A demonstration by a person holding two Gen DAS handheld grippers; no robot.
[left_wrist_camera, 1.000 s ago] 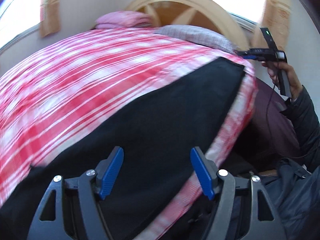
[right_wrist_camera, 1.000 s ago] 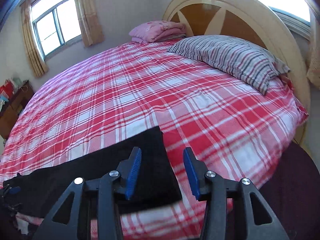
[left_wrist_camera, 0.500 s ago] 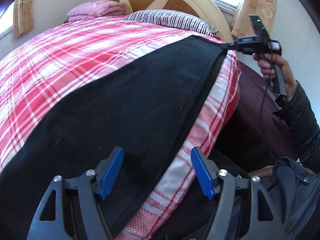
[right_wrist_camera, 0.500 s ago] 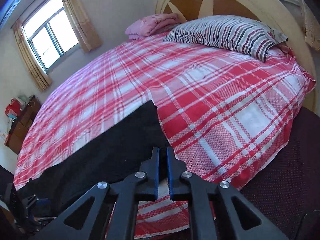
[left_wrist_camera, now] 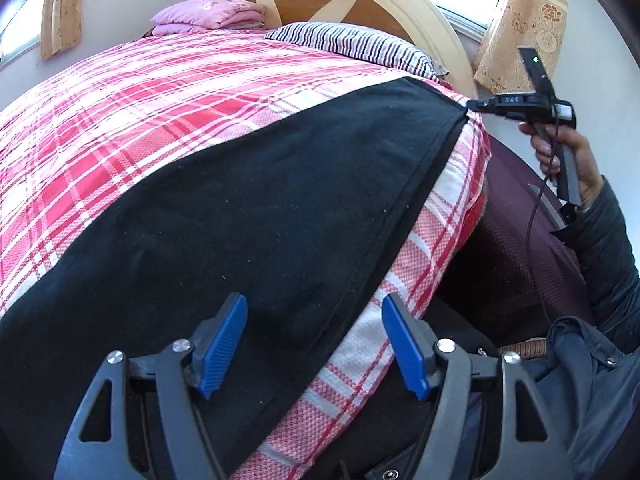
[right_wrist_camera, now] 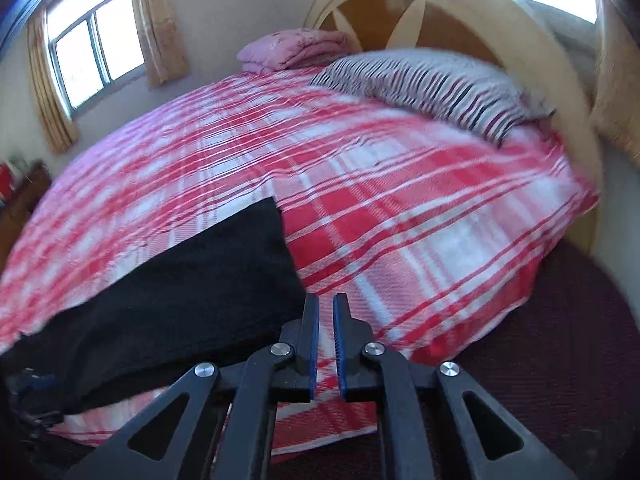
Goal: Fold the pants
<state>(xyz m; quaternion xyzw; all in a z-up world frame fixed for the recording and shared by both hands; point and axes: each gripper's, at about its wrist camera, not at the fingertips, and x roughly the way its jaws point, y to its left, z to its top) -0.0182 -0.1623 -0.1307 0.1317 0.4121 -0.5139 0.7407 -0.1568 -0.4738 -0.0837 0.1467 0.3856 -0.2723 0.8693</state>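
Black pants (left_wrist_camera: 248, 216) lie spread along the near edge of a bed with a red-and-white plaid cover (left_wrist_camera: 132, 120). My left gripper (left_wrist_camera: 316, 344) is open over the pants' near end, straddling their hem edge. In the left wrist view my right gripper (left_wrist_camera: 476, 105) touches the pants' far corner. In the right wrist view the right gripper (right_wrist_camera: 326, 320) has its pads nearly together beside the pants' corner (right_wrist_camera: 224, 280); no cloth shows between the pads.
A striped pillow (right_wrist_camera: 432, 88) and a folded pink blanket (right_wrist_camera: 296, 46) lie by the arched wooden headboard (right_wrist_camera: 448, 12). A dark red carpet (right_wrist_camera: 560, 340) lies beside the bed. Curtained windows (right_wrist_camera: 92, 52) are on the walls.
The right gripper closed from open to nearly shut at the pants' far corner. The left wrist view tilted up and moved nearer the pants' edge, jaws still open.
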